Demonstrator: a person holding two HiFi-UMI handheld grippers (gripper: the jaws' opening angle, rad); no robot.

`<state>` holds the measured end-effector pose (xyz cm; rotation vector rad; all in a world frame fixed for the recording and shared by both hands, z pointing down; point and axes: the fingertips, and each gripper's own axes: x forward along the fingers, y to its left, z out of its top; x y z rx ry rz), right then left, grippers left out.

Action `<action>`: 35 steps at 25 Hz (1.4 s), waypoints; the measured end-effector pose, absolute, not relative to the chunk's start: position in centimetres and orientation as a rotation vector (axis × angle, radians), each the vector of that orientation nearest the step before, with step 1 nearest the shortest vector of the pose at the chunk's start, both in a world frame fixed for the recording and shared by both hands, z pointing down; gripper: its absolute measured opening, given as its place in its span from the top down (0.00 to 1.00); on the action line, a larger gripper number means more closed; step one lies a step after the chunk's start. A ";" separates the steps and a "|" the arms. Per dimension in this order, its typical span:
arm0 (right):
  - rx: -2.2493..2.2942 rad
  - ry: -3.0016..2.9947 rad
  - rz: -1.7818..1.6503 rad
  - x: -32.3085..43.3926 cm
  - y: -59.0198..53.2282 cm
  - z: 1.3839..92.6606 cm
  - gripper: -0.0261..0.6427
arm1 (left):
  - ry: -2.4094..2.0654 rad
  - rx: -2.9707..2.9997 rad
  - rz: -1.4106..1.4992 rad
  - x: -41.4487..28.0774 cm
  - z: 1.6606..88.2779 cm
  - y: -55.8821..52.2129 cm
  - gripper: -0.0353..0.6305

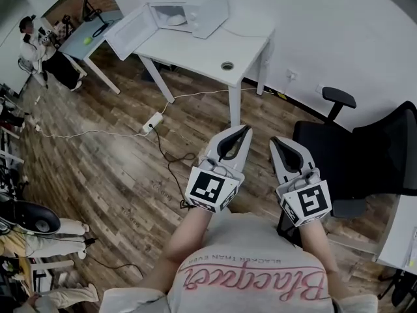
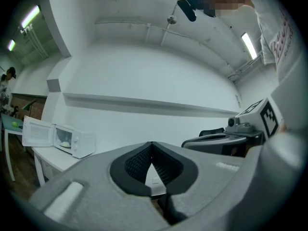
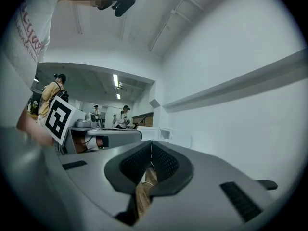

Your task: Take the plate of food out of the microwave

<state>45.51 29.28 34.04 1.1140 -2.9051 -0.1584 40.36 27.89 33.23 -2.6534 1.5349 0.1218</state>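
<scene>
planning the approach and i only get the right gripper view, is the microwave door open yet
observer: yes, the head view shows the microwave on the white table with its door swung wide open
operator: anything inside
observer: in the left gripper view something pale, likely the plate of food, sits in the cavity
operator: is the left gripper free
observer: yes, the left gripper is shut with nothing between its jaws
</scene>
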 end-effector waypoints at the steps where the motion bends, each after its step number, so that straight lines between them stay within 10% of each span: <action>1: 1.096 -2.911 -0.157 44.7 29.2 34.0 0.94 | 1.557 -2.642 0.118 39.5 33.3 27.8 0.94; 35: 0.729 -2.988 -0.147 16.6 24.0 35.1 0.94 | 1.779 -2.467 0.084 13.0 33.4 23.0 0.94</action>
